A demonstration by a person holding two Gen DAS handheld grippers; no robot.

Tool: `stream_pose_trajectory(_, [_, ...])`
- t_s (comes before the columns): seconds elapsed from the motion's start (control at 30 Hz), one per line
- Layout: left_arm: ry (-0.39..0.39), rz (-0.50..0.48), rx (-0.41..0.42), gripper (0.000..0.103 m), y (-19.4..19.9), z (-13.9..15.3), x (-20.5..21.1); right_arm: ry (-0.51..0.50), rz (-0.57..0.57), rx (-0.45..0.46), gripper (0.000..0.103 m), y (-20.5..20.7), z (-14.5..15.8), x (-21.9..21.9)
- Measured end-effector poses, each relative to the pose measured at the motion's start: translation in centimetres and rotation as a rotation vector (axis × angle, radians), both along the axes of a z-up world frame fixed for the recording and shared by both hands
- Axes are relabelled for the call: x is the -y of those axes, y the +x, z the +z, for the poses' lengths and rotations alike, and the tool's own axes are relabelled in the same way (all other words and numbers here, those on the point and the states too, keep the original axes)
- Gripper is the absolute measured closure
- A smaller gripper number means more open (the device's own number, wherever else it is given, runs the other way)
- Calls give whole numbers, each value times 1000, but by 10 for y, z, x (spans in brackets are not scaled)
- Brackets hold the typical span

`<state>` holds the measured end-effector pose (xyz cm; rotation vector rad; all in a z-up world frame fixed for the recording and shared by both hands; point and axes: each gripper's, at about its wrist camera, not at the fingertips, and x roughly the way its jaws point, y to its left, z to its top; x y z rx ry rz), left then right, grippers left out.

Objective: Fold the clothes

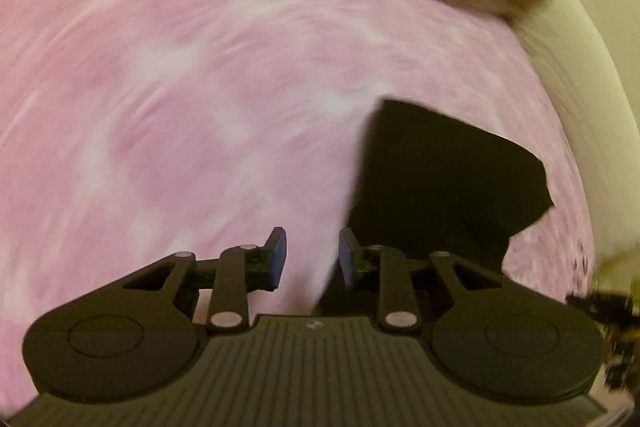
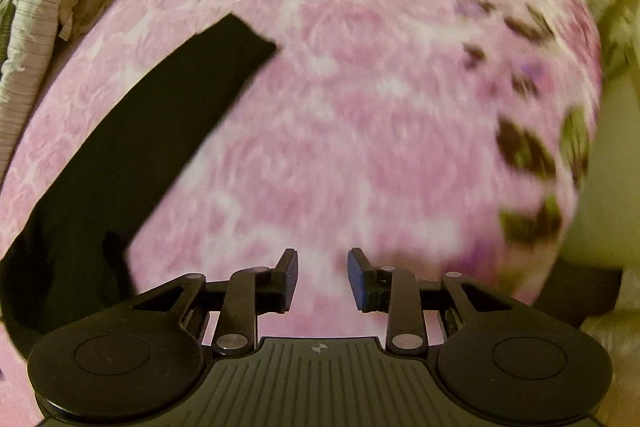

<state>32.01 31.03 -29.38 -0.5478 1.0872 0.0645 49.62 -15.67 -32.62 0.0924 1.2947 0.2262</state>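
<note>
Hovering over pink sheet (image 1: 180,87): both grippers' fingers released, empty; black garment's (image 2: 132,155) long strip only in right view.

No legible text or labels anywhere.

Black garment (image 2: 120,163): matt cloth, no sheen, weave unreadable, ahead-left of right gripper (image 2: 322,279).
Pink mottled bedspread (image 1: 200,87) under both tools: soft cloth, possibly fleecy; blur hides texture.
Cream bedding (image 2: 44,7) far left: crinkled, ribbed fabric.
Left gripper (image 1: 312,257): matt black plastic, ribbed base, dull metal pins, blue rubbery-looking pads (image 1: 280,255).
</note>
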Motion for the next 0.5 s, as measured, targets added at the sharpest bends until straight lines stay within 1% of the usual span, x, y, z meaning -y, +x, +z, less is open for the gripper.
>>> stream_pose_trajectory(0.07, [38,-115,13,75,48,0,7,3,-13,-6,70,16,-5,0])
stream_pose_trajectory(0.17, [90,-279,1,73,111,-9,19,10,-32,-16,70,37,-13,1])
stream_pose_trajectory(0.3, [106,-472,-11,71,185,-26,35,9,-56,-42,69,42,-24,8])
stream_pose_trajectory(0.4, [121,-626,-19,67,227,-45,58,-3,-94,-65,69,38,-31,16])
stream_pose_trajectory(0.5, [108,-759,-51,65,253,-67,84,-19,-135,-83,69,32,-35,25])
